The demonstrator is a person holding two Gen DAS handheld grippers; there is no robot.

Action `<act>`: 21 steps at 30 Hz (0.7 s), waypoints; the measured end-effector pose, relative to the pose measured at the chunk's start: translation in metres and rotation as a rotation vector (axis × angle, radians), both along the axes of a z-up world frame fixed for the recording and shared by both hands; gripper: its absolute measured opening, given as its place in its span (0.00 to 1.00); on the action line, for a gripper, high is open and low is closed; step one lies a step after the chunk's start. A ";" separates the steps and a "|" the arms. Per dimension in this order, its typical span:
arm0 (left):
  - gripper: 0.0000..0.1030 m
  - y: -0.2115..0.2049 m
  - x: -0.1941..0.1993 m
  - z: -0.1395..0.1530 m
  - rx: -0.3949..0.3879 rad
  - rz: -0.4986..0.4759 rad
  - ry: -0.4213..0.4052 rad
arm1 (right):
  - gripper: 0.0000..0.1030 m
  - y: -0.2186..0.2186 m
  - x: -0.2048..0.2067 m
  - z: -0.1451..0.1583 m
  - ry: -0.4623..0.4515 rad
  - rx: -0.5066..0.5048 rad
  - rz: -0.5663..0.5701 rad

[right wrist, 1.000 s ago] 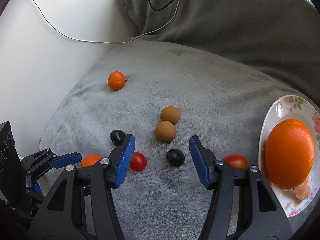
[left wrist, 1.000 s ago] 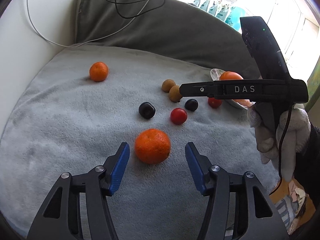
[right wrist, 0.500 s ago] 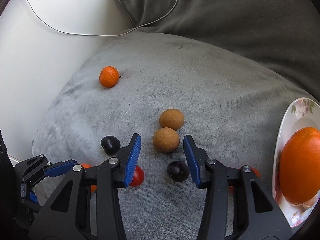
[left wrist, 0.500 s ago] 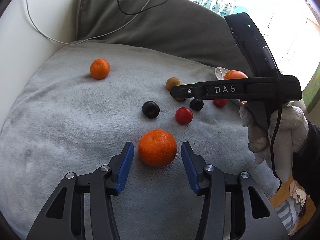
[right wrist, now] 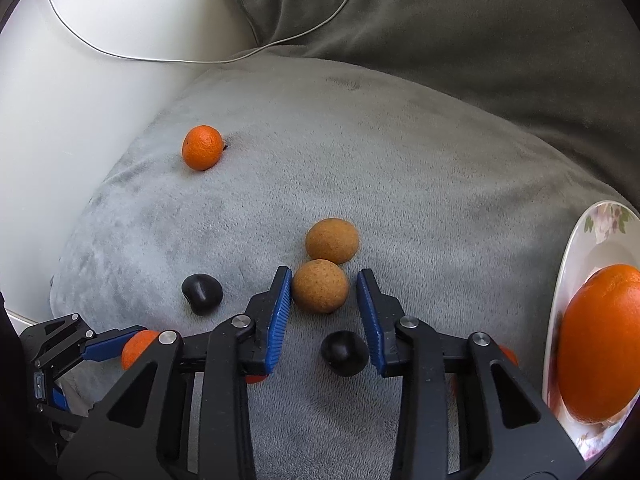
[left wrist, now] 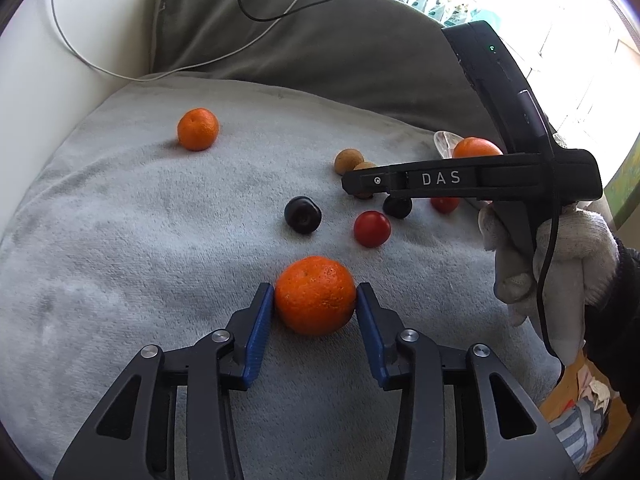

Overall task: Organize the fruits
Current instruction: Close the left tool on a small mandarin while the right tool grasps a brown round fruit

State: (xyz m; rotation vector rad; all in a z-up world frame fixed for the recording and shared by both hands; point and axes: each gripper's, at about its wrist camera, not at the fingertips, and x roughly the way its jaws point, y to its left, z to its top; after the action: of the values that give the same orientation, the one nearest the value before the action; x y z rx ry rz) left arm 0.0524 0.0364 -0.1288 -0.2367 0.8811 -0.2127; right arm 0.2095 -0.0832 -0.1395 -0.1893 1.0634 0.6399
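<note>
Mandarin (left wrist: 315,295) touched by closing left fingers (left wrist: 260,322), brown fruit (right wrist: 319,286) between right fingers (right wrist: 280,312)

A bright orange mandarin (left wrist: 315,295) with pitted skin sits between blue fingers (left wrist: 256,334) on black arms. A second orange mandarin (left wrist: 198,129) lies on the pale grey fleece blanket (left wrist: 120,240). Two speckled tan-brown fruits (right wrist: 320,286), two glossy near-black ones (right wrist: 202,294) and a red tomato (left wrist: 372,229) dot the blanket. A big orange (right wrist: 600,344) rests on a white plate (right wrist: 580,248) with a pink and green flower pattern. The cushion (right wrist: 480,40) behind is olive grey, the cables white and black, the glove (left wrist: 560,272) off-white
</note>
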 end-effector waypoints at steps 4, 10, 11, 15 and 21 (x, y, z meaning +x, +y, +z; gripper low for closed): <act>0.38 0.000 0.001 0.000 0.002 0.001 -0.005 | 0.28 0.000 -0.003 0.002 -0.007 0.000 0.002; 0.38 0.003 -0.002 0.000 -0.010 0.007 -0.009 | 0.28 -0.002 -0.006 0.004 -0.008 0.012 -0.003; 0.38 0.003 -0.002 0.001 -0.011 0.009 -0.010 | 0.28 -0.003 -0.007 0.005 -0.009 0.016 -0.004; 0.38 0.006 -0.004 0.002 -0.016 0.016 -0.014 | 0.28 -0.007 -0.012 0.012 -0.023 0.030 -0.006; 0.38 0.006 -0.008 0.008 -0.018 0.019 -0.032 | 0.28 -0.015 -0.023 0.029 -0.053 0.056 -0.009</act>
State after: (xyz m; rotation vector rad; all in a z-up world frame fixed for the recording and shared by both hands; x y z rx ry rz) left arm 0.0440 0.0426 -0.1203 -0.2571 0.8457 -0.2065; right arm 0.1865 -0.0985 -0.1109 -0.1521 0.9938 0.6523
